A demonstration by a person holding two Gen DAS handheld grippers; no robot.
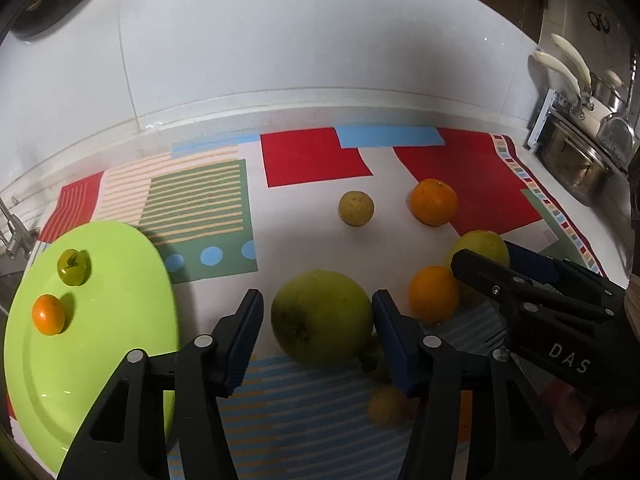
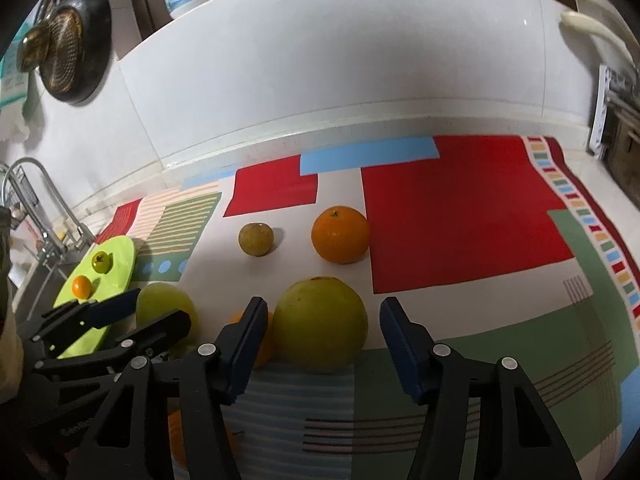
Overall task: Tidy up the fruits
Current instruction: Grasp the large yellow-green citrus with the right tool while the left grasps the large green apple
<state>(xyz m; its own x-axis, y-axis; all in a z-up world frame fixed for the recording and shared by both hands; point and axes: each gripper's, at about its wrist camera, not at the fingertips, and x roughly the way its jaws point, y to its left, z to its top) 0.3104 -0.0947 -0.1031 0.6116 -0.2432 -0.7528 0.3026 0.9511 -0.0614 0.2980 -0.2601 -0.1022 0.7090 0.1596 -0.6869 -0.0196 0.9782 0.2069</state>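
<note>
My left gripper (image 1: 318,316) is open around a large green fruit (image 1: 322,318) on the patterned mat; its right finger touches the fruit. My right gripper (image 2: 324,320) is open around another large green-yellow fruit (image 2: 320,324); the same fruit shows in the left wrist view (image 1: 480,248). A lime-green plate (image 1: 100,360) at the left holds a small green tomato (image 1: 73,267) and a small orange (image 1: 49,314). Loose on the mat are a small yellow-green fruit (image 1: 356,208), an orange (image 1: 434,202) and another orange (image 1: 433,294) between the two grippers.
The mat (image 2: 460,208) lies on a white counter against a white tiled wall. A sink tap (image 2: 36,200) stands at the left beyond the plate. Pots with cream handles (image 1: 580,152) stand at the right end. More small fruit (image 1: 386,404) lies blurred under my left gripper.
</note>
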